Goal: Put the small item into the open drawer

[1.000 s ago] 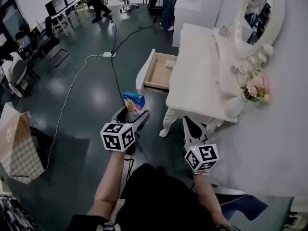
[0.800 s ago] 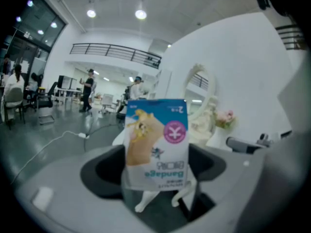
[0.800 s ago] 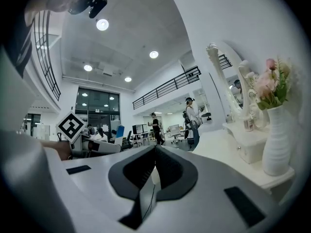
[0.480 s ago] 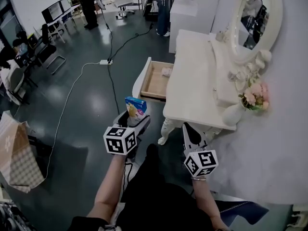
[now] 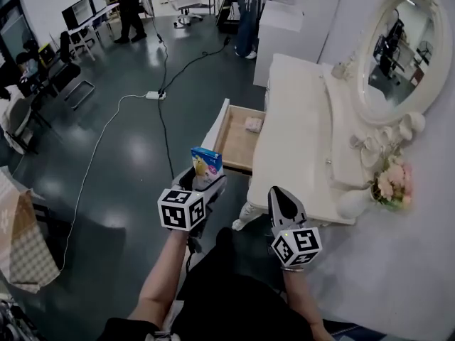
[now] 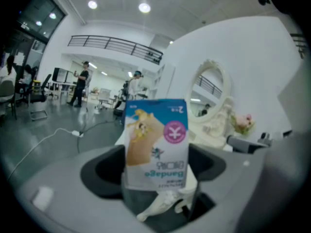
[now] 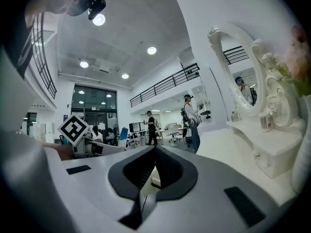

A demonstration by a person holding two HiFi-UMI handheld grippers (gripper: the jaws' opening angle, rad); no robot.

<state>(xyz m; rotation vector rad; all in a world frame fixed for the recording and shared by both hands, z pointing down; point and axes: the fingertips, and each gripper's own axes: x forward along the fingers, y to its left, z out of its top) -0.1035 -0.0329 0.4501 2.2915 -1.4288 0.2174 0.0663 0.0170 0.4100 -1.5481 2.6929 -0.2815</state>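
The pick-up part is done, as far as can be judged: the left gripper (image 5: 204,182) is clamped on the small box (image 5: 206,162), a blue-and-white carton, and carries it in the air above the dark floor (image 5: 128,148). The drawer (image 5: 222,128) of the white dressing table (image 5: 298,119) already stands pulled out, with a small pale thing (image 5: 253,124) lying in its far corner. The box is near the drawer's front panel but not over the opening. What is left, I judge, is the carry forward over the drawer, the lowering in and the release.

In the left gripper view the jaws close on the lower part of the box (image 6: 156,144) from either side, so most of it stands clear above the left gripper (image 6: 156,188). Its long axis runs out along the jaws; in the head view that puts it roughly upright, free end up and leaning a little toward the drawer. A broad printed face is turned back at the gripper's camera, its print upside down from there.

The right gripper (image 5: 279,199) hangs beside the table's near corner, apart from the box and the drawer. In its own view the right gripper (image 7: 154,165) has its jaws drawn together with nothing between them, so it seems idle.
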